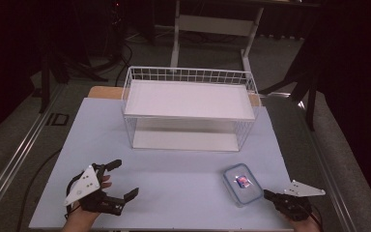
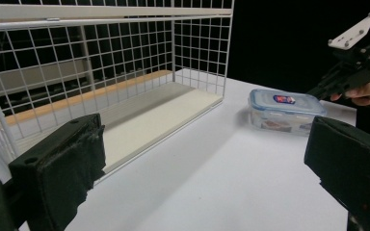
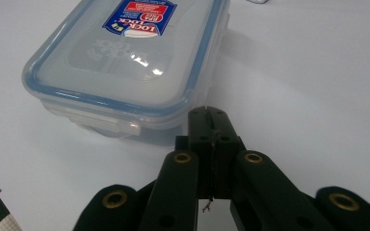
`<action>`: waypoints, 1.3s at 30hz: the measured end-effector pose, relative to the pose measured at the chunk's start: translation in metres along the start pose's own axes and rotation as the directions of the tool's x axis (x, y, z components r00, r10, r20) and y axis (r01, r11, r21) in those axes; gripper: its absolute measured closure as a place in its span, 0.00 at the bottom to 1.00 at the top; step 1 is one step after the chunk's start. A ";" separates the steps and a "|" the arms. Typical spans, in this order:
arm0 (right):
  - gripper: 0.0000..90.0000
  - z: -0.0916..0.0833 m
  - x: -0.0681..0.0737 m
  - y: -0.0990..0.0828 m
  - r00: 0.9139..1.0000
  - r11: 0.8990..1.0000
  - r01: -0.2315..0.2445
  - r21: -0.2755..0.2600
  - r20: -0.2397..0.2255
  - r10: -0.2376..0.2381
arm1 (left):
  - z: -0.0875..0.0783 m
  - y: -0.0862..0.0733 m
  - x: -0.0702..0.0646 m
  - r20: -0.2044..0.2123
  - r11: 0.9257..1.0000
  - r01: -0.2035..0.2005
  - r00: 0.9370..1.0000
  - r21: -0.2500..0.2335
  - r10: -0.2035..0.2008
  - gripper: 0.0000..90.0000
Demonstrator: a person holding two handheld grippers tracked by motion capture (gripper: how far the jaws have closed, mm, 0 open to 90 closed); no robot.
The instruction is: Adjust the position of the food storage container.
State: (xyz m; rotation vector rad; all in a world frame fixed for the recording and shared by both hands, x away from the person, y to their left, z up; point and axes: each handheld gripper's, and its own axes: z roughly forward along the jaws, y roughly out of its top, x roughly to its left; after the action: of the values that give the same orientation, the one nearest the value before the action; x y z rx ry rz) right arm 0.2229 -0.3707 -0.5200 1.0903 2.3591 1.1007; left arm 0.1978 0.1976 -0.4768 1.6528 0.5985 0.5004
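I've got my right gripper (image 3: 207,115) clenched empty at the lunchbox's (image 3: 125,62) lower-right corner, apparently to nudge it, left gripper (image 1: 123,179) released.

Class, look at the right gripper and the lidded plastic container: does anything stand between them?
Nothing visible does. The right gripper, jaws shut, sits right at a corner of the container, with only bare table around them.

This looks like a lab or recording studio rather than a home. A plain pale counter (image 1: 174,183) stands on grey carpet, with black curtains (image 1: 9,43) closing off the dark surroundings. Metal floor rails (image 1: 14,154) run alongside, cables (image 1: 121,63) trail across the floor, and an adjustable desk frame (image 1: 212,29) (bare, white-legged) stands behind.
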 end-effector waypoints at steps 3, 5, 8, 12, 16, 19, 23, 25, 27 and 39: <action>1.00 0.000 0.001 0.001 1.000 1.000 -0.008 0.005 -0.017 0.008 | 0.000 0.000 -0.001 0.001 1.000 -0.007 1.000 0.001 0.007 0.02; 1.00 0.002 0.004 0.002 0.999 1.000 -0.001 0.014 -0.035 0.002 | 0.001 0.000 -0.001 -0.002 1.000 -0.008 1.000 0.004 0.008 0.02; 1.00 0.007 0.011 0.006 0.997 0.999 0.031 0.034 -0.066 -0.029 | 0.002 0.000 -0.003 0.006 1.000 -0.020 1.000 0.012 0.020 0.02; 1.00 0.020 0.021 0.013 0.991 0.996 0.069 0.051 -0.122 -0.063 | 0.002 0.001 -0.004 0.007 0.999 -0.032 0.999 0.016 0.032 0.02; 1.00 0.035 0.032 0.025 0.981 0.992 0.109 0.057 -0.167 -0.098 | 0.002 0.001 -0.003 0.006 1.000 -0.028 1.000 0.015 0.028 0.02; 1.00 0.047 0.040 0.036 0.973 0.990 0.131 0.059 -0.200 -0.117 | 0.001 0.001 -0.002 0.001 1.000 -0.025 1.000 0.014 0.025 0.02; 1.00 0.065 0.053 0.050 0.964 0.987 0.151 0.063 -0.232 -0.132 | 0.001 0.001 -0.002 -0.006 1.000 -0.028 1.000 0.014 0.029 0.02; 1.00 0.075 0.061 0.054 0.958 0.986 0.157 0.056 -0.250 -0.139 | 0.001 0.001 -0.002 -0.004 1.000 -0.029 1.000 0.011 0.029 0.02; 1.00 0.083 0.069 0.059 0.956 0.984 0.171 0.055 -0.253 -0.152 | 0.001 0.001 -0.002 -0.006 0.999 -0.030 1.000 0.012 0.030 0.02; 1.00 0.085 0.066 0.073 0.953 0.974 0.226 0.028 -0.214 -0.215 | 0.001 0.001 -0.001 -0.011 0.999 -0.033 0.999 0.018 0.033 0.02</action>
State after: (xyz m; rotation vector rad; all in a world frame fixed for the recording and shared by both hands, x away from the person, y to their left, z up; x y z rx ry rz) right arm 0.2637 -0.2469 -0.5182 0.7323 2.6102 1.1259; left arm 0.1975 0.1965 -0.4763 1.6803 0.5858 0.5301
